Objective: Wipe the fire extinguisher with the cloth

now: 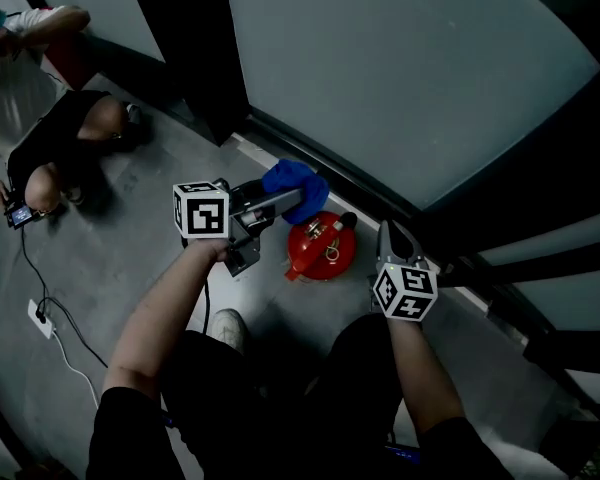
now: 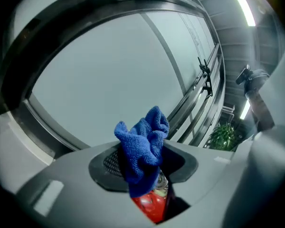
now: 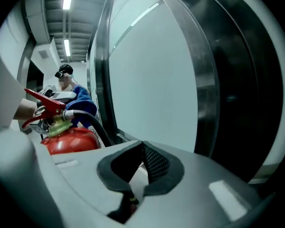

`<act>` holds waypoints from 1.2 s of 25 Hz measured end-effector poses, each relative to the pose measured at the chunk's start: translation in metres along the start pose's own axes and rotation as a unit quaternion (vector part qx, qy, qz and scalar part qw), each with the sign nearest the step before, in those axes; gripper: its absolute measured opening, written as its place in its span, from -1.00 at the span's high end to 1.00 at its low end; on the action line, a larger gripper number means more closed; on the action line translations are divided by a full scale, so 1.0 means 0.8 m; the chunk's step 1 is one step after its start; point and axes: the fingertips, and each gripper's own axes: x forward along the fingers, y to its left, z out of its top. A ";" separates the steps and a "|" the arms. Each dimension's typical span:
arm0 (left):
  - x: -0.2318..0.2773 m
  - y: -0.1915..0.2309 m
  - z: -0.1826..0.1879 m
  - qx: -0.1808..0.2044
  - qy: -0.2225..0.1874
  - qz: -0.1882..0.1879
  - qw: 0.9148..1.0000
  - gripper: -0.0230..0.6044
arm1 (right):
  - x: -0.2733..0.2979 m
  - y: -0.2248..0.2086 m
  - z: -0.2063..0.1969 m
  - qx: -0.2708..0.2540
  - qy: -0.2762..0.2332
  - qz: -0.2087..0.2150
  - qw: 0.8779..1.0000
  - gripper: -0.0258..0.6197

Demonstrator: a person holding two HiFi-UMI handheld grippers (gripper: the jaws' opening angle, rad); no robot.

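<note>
The red fire extinguisher stands on the floor by the glass wall, seen from above, with its handle and black hose on top. My left gripper is shut on the bunched blue cloth, which sits just beyond the extinguisher's top on its far-left side. In the left gripper view the cloth fills the gripper, and the red body shows beneath it. My right gripper hovers right of the extinguisher, shut and empty. In the right gripper view that gripper points at the wall, with the extinguisher and cloth to its left.
A glass wall with a dark pillar runs along the far side. A person crouches on the floor at left, and a white cable with a socket lies there. A plant stands further along the wall.
</note>
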 end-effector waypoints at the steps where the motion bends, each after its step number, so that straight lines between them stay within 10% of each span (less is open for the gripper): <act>1: 0.006 0.002 -0.004 -0.003 0.016 -0.004 1.000 0.39 | 0.003 -0.002 -0.005 0.004 -0.003 -0.006 1.000 0.91; 19: 0.051 0.082 -0.097 -0.131 0.117 -0.093 0.980 0.39 | -0.033 -0.014 -0.036 -0.048 0.027 -0.009 0.998 0.91; 30: 0.049 0.164 -0.186 -0.205 0.151 -0.056 0.966 0.39 | -0.043 -0.011 -0.039 -0.068 0.040 -0.013 0.997 0.91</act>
